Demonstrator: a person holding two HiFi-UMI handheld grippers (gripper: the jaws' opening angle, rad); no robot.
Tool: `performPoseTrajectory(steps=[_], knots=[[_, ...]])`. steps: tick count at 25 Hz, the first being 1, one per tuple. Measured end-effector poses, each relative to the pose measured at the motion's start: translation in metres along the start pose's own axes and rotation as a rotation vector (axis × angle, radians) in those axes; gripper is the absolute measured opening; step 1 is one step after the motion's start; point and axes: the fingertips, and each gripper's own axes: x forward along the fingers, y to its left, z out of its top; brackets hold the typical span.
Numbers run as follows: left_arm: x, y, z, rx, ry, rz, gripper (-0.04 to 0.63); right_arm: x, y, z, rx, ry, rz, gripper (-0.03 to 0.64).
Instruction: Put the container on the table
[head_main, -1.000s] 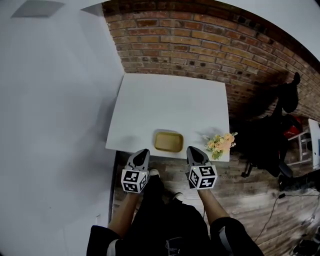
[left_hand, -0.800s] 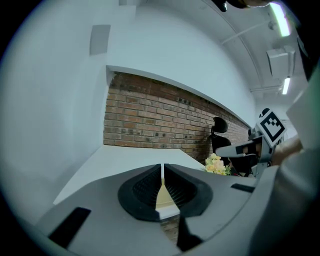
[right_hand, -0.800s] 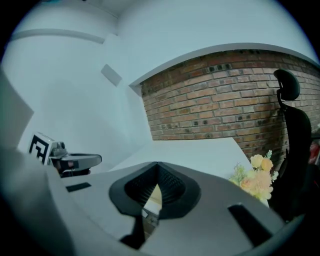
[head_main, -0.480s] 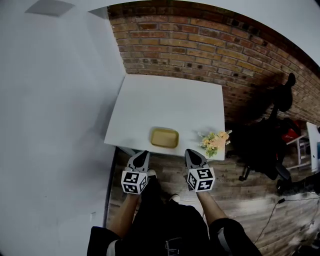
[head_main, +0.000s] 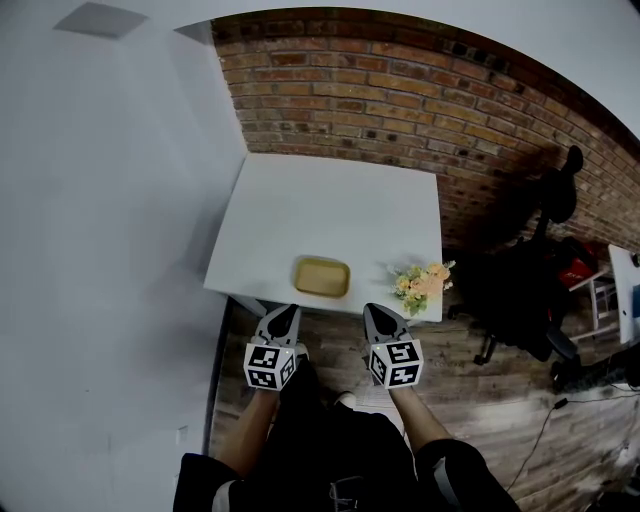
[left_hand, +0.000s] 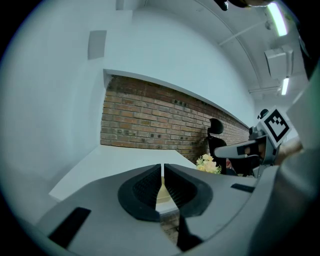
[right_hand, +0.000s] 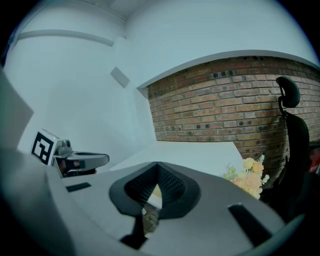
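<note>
The container (head_main: 322, 277) sits on the tabletop (head_main: 320, 205), so the task looks done; the left hand-held gripper (head_main: 284, 315) and right hand-held gripper (head_main: 376, 315) are pressed together, empty.

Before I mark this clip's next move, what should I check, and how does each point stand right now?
1. Container resting on the table: ok.
2. Container inside the near edge: ok, though close to it.
3. Left gripper empty, jaws together: ok.
4. Right gripper empty, jaws together: ok.
5. Both grippers short of the table, clear of the container: ok.
6. Flowers apart from the container: ok.
</note>
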Motion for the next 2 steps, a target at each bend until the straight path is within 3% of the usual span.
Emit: performPoseTrajectory(steps=[2], knots=[[0.0006,-0.0013,-0.0006,0.000,0.003,-0.002,0.029,-0.0010,-0.0015,-0.0010,0.002,0.003,-0.002,0.023]])
